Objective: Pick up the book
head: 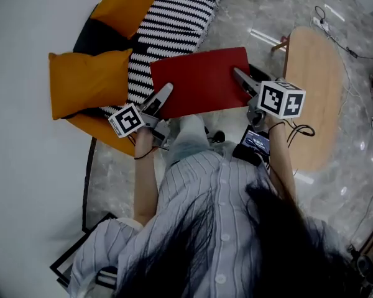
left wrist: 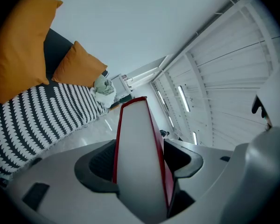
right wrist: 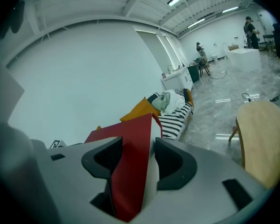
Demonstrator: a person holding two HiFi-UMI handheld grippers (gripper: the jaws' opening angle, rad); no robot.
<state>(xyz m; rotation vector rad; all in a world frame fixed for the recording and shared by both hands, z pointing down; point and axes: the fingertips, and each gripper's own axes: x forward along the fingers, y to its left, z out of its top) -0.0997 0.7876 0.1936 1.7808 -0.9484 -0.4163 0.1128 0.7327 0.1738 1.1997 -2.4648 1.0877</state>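
Observation:
A red hardcover book [head: 202,81] is held flat in the air in front of the person, over the sofa's edge and the floor. My left gripper [head: 165,95] grips its near left edge, and my right gripper [head: 241,79] grips its right edge. In the left gripper view the book [left wrist: 140,157] stands edge-on between the jaws, white pages toward the camera. The right gripper view shows the red cover [right wrist: 133,167] wedged between both jaws.
A striped black-and-white cushion [head: 168,33] and orange pillows [head: 87,82] lie on the sofa at upper left. An oval wooden table [head: 317,92] stands at right on the marble floor. A phone-like device [head: 255,144] sits near the right wrist. People stand far off [right wrist: 248,24].

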